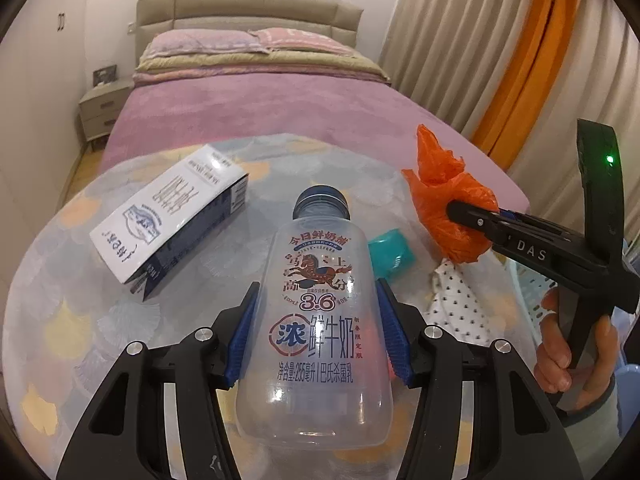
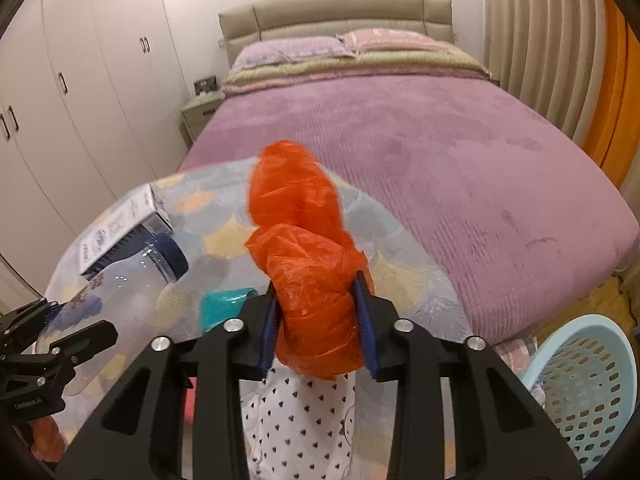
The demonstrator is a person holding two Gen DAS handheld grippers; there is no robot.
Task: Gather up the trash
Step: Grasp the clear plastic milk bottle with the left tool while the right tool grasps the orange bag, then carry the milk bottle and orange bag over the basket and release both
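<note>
My left gripper [image 1: 316, 332] is shut on an empty clear milk bottle [image 1: 316, 312] with a blue cap, held above the round table [image 1: 80, 320]. My right gripper [image 2: 320, 320] is shut on a crumpled orange plastic bag [image 2: 308, 264], also lifted above the table; it shows in the left wrist view [image 1: 448, 204] at the right. The bottle appears in the right wrist view [image 2: 132, 280] at the left, in the left gripper [image 2: 60, 344]. A white and blue carton [image 1: 168, 220] lies on its side on the table's far left. A teal wrapper [image 1: 392, 254] lies between the grippers.
A white dotted cloth [image 2: 304, 424] lies on the table's near right. A light blue perforated basket [image 2: 588, 392] stands on the floor at the right. A bed with a purple cover [image 2: 420, 140] is behind the table. White wardrobes [image 2: 80, 80] line the left wall.
</note>
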